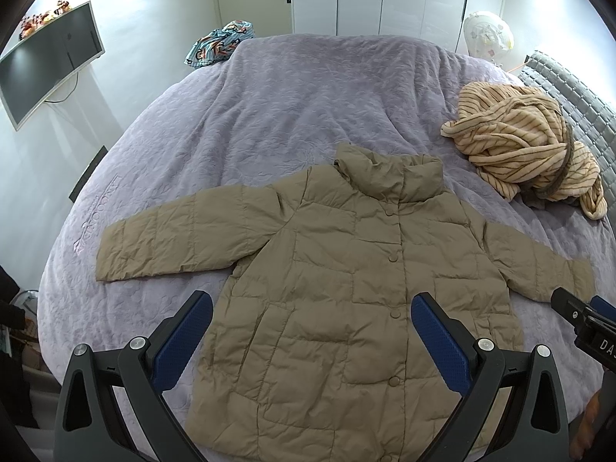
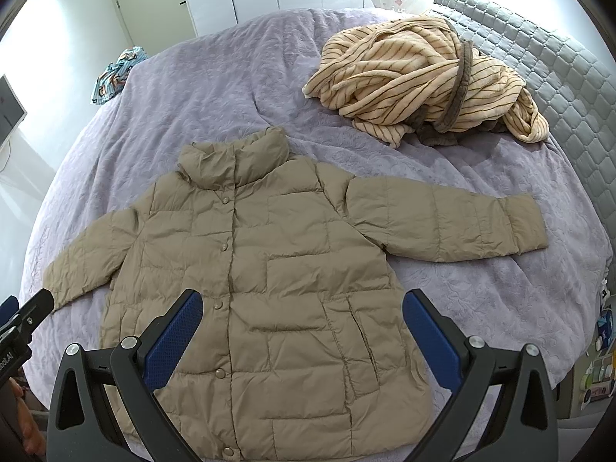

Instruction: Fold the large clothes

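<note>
A tan quilted puffer jacket (image 1: 346, 277) lies flat and face up on the purple bedspread (image 1: 288, 107), buttoned, collar away from me, both sleeves spread out sideways. It also shows in the right wrist view (image 2: 269, 269). My left gripper (image 1: 312, 312) is open and empty, held above the jacket's lower left part. My right gripper (image 2: 302, 308) is open and empty, above the jacket's lower right part. Part of the right gripper shows at the right edge of the left wrist view (image 1: 581, 319).
A crumpled cream striped robe (image 2: 423, 77) lies on the bed (image 2: 192, 88) beyond the jacket's right sleeve, near the grey quilted headboard (image 2: 558, 77). A blue patterned garment (image 1: 219, 44) sits at the far left corner. A monitor (image 1: 46, 61) hangs on the left wall.
</note>
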The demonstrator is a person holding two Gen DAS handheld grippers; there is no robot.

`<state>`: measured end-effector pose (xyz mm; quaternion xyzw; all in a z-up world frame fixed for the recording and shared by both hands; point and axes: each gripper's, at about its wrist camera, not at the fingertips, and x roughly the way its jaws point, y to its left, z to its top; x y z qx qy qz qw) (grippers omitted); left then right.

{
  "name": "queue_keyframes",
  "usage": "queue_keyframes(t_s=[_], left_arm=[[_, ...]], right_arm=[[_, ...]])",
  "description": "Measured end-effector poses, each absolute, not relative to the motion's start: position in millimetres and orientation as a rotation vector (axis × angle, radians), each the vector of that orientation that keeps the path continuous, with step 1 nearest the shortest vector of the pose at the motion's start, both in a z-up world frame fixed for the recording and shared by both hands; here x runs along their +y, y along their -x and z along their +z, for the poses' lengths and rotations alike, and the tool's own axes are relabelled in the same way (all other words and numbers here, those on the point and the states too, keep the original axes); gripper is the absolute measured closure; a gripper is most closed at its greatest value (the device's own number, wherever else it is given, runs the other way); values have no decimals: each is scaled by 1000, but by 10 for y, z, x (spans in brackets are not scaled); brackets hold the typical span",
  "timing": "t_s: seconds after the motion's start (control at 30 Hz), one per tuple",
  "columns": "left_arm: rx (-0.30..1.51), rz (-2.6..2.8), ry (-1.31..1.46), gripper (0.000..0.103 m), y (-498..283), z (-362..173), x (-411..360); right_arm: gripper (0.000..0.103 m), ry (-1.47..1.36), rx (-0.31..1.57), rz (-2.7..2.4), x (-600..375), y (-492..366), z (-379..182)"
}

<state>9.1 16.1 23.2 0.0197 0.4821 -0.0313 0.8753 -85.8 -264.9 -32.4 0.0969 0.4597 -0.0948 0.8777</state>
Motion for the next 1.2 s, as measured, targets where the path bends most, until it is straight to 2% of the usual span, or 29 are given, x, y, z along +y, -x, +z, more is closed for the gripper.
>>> queue_keyframes(t_s=[0.73, 1.2], left_arm=[[1007, -66, -39, 0, -86, 224, 172], [1028, -64, 9, 0, 2, 129, 265]], right_arm=[[0, -207, 963, -196, -2636, 855, -352], [0, -265, 1050, -197, -2604, 830, -522]])
